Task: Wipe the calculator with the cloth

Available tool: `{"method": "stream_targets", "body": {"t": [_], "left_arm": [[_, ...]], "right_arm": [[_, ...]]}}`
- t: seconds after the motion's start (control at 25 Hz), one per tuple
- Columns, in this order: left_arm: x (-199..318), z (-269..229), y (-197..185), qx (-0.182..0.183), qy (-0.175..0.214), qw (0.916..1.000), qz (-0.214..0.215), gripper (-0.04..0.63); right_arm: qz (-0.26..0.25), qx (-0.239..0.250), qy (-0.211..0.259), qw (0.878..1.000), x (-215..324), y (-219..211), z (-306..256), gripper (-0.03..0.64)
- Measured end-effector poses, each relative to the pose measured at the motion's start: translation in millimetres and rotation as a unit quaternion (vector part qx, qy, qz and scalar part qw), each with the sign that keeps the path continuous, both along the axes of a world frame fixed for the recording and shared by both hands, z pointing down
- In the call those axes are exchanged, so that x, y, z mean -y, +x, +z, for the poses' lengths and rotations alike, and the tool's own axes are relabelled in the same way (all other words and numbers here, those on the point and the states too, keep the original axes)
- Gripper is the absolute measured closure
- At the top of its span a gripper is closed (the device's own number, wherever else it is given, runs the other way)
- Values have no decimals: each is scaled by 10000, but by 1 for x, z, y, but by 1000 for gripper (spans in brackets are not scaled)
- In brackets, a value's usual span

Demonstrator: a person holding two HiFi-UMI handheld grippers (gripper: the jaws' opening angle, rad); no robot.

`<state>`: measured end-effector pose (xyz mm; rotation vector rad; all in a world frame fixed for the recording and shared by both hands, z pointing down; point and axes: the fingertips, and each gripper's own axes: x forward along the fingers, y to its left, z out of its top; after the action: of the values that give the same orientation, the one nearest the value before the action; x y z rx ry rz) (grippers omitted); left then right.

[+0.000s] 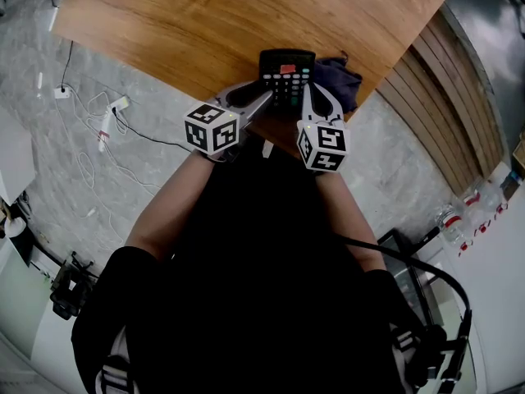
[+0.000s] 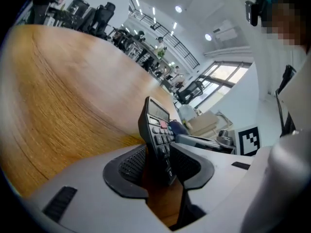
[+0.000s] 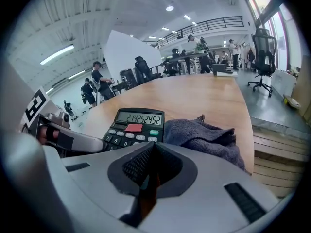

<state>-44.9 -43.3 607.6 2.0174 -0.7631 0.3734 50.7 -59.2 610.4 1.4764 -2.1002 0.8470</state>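
A black calculator (image 1: 287,74) with a red key lies on the wooden table (image 1: 189,23) close to its near edge. A dark blue-grey cloth (image 1: 340,79) lies bunched against its right side. My left gripper (image 1: 264,98) reaches the calculator's near left corner. In the left gripper view the calculator (image 2: 158,130) stands between the spread jaws, with bare wood showing beside one pad. My left gripper (image 2: 160,165) is open. My right gripper (image 1: 308,97) hovers over the calculator's near right edge. In the right gripper view its jaws (image 3: 153,152) are shut and empty, just short of the calculator (image 3: 135,125) and cloth (image 3: 204,137).
The table's near edge runs just under both grippers. White cables and a power strip (image 1: 111,117) lie on the grey floor at the left. Slatted wooden steps (image 1: 443,89) run along the right. The far tabletop (image 2: 63,81) is bare wood.
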Motion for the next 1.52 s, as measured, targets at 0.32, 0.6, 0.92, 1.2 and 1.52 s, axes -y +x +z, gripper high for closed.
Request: {"method": "stream_targets", "body": {"t": [0.32, 0.6, 0.92, 1.2, 1.52], "left_arm": [[-4, -1, 10, -200, -240, 9993, 193, 454], [-1, -6, 11, -657, -340, 9972, -55, 494], [11, -18, 15, -1523, -436, 9866, -397, 526], [15, -34, 8, -1520, -230, 9874, -369, 526], [27, -70, 9, -1632, 108, 9859, -360, 526]], "right_arm": [[121, 231, 50, 9996, 0, 2, -3, 601], [224, 342, -10, 9992, -1, 5, -1, 601], [111, 44, 288, 9995, 4, 9, -17, 601], [196, -43, 391, 9990, 6, 12, -35, 601], [231, -466, 458, 9976, 5, 31, -55, 600]]}}
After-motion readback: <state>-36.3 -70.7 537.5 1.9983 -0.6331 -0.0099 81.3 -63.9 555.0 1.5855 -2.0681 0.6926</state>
